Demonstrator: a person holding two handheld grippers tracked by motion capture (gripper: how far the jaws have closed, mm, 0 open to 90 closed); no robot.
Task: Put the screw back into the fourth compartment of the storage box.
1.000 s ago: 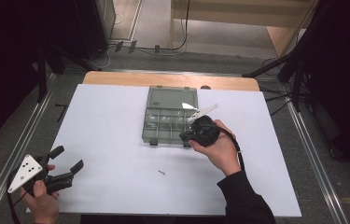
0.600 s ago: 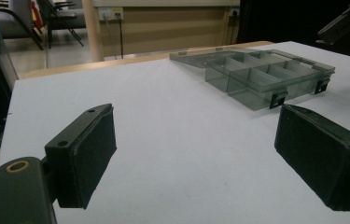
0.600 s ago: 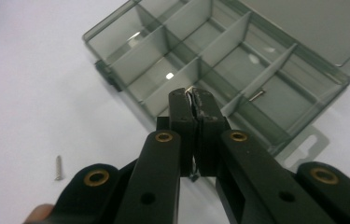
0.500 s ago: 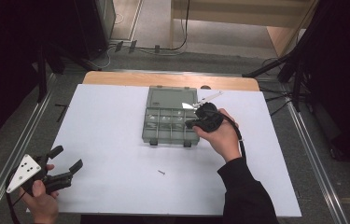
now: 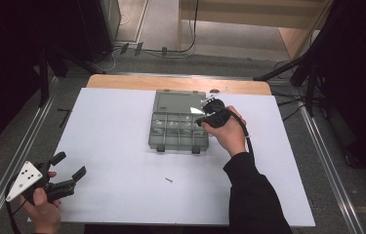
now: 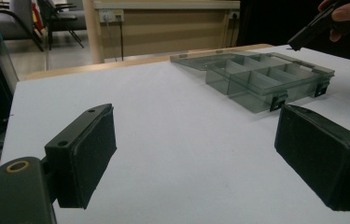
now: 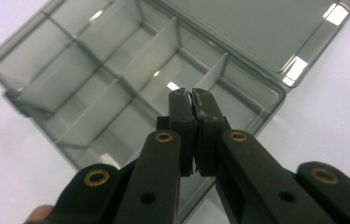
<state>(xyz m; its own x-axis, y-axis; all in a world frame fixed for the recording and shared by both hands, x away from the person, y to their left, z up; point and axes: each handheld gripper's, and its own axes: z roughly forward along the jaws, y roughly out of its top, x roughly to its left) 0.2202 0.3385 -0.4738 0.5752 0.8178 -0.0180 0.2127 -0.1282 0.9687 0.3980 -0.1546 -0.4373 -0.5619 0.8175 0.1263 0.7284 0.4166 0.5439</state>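
Black right tool [image 7: 192, 93] (clenched, something tiny perhaps pinched) tilted down over grey organiser box [image 5: 171, 127]; left tool [image 5: 70, 165] released.

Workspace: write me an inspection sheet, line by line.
Surface: white table top, wooden strip along its far edge.
Job's things: clear compartment box, lid open and lying flat behind it; small screw loose on the table nearer the person.
Clutter: nothing seen.
Grippers: right gripper shut, above the box's compartments; whether something tiny is pinched cannot be told. Left gripper open, low at the table's near left corner.
Cables: one trails from the right gripper along the wrist.
Surroundings: grey floor, black stands, cables on the floor beyond the table.
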